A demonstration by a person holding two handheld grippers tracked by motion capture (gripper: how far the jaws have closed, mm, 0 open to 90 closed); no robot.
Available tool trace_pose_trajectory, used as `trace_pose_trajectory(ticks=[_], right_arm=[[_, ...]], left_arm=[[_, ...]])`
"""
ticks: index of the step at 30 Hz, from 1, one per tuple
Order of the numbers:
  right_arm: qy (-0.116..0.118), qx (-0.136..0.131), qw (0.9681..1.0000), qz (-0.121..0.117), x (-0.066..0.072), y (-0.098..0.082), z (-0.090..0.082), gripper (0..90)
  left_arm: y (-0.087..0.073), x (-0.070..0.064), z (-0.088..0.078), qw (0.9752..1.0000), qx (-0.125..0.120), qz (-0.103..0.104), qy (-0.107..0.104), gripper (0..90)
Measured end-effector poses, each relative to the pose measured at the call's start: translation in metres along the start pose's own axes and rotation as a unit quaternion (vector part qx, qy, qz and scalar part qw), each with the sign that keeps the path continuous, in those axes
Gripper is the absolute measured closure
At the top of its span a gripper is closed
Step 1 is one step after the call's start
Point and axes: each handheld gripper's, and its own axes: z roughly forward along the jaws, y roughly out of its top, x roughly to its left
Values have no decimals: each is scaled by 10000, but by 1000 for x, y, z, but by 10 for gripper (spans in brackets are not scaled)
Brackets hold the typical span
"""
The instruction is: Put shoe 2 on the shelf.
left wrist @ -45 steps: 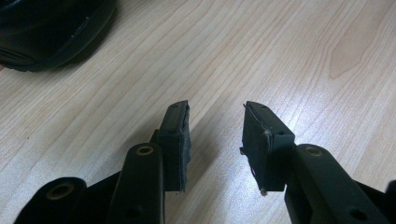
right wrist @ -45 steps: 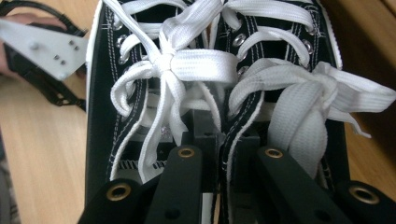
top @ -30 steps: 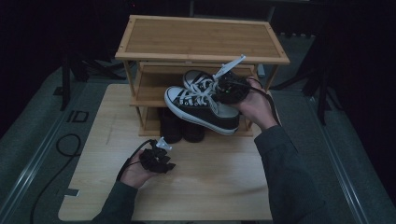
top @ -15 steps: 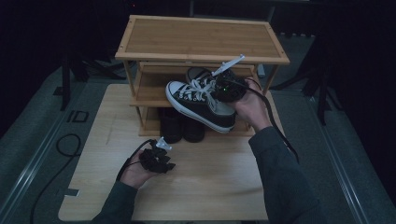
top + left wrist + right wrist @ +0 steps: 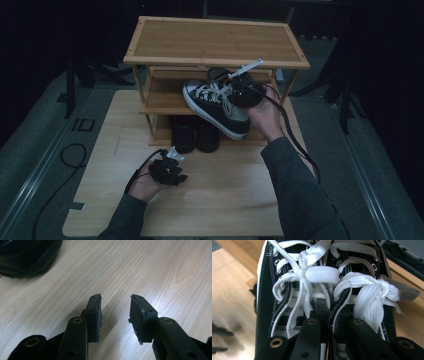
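My right gripper (image 5: 239, 93) is shut on a black canvas sneaker (image 5: 215, 104) with white laces and a white sole, gripping its tongue and collar just behind the laces (image 5: 317, 275). The sneaker hangs tilted, toe to the left, in front of the middle shelf (image 5: 160, 102) of a wooden shoe rack (image 5: 215, 40). In the right gripper view my right gripper (image 5: 329, 312) has its jaws pressed together on the fabric. My left gripper (image 5: 172, 159) rests low on the wooden table (image 5: 225, 200), held by a hand. Its jaws stand apart with nothing between them (image 5: 115, 307).
A pair of black shoes (image 5: 195, 135) stands on the rack's bottom shelf, and the toe of one (image 5: 25, 255) lies just ahead of my left gripper. A second dark sneaker (image 5: 216, 75) sits on the middle shelf behind the held one. Cables trail from both grippers.
The right hand and the sneaker have shifted slightly left, toward the rack's middle shelf. The left gripper has stayed where it was.
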Motion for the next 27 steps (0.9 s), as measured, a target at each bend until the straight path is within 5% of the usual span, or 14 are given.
trace_pose_trajectory(ticks=[5,7,10,17,27], right_arm=[[-344,-73,9987,371,4,-1,3,854],[-657,-60,9964,541,7,-1,6,829],[-677,-68,9964,505,7,0,6,753],[-218,80,9996,-148,-5,-2,-1,567],[199,261,9986,-403,-16,-4,-9,514]], left_arm=[[0,-1,1,10000,26,19,-4,617],[1,-2,2,10000,26,19,-10,617],[1,-2,2,10000,31,43,-21,617],[2,-2,2,10000,50,66,-4,616],[5,-2,-3,10000,-27,50,-2,613]])
